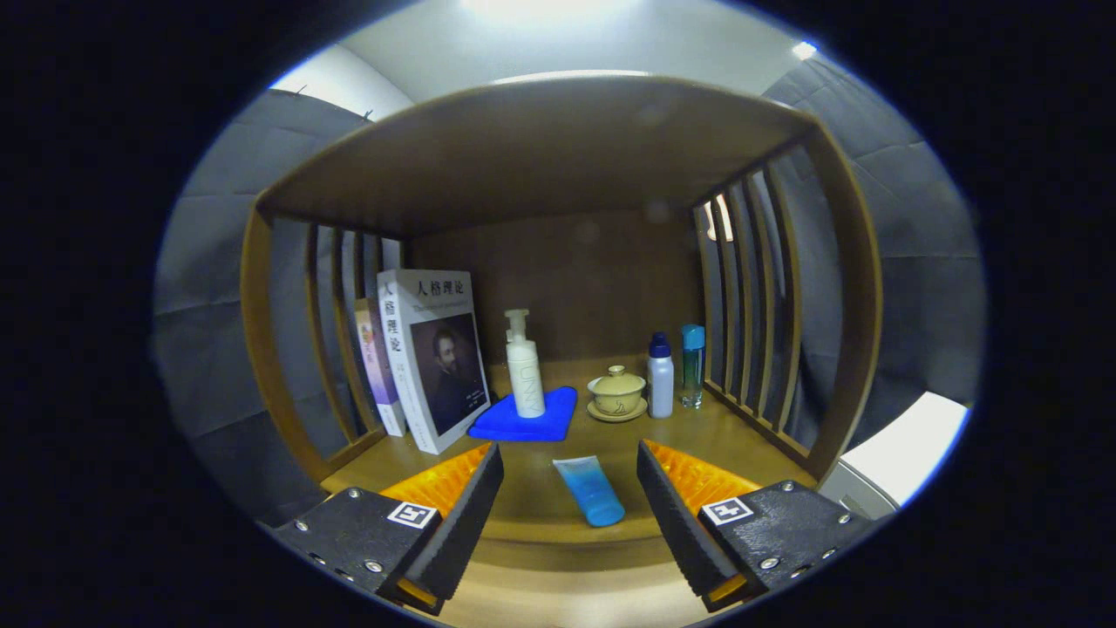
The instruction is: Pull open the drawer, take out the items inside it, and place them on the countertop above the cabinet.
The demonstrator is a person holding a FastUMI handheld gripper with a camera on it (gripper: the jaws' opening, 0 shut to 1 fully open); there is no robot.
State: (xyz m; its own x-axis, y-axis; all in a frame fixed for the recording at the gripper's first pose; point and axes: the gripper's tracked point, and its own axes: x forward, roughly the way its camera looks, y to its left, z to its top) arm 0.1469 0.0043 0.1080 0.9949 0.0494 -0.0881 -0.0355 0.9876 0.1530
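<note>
Tongs (570,488) spread wide, gripping nothing, fingers flanking a blue tube (590,491) that lies flat on the wooden worktop (532,488). Tube's long axis runs roughly fore-and-aft, slightly skewed; near end angles toward the right finger. Beyond it: pump bottle (524,366) upright on a blue cloth (526,417), lidded cup (616,392), two small bottles (660,376), books (433,353) leaning at left.
</note>
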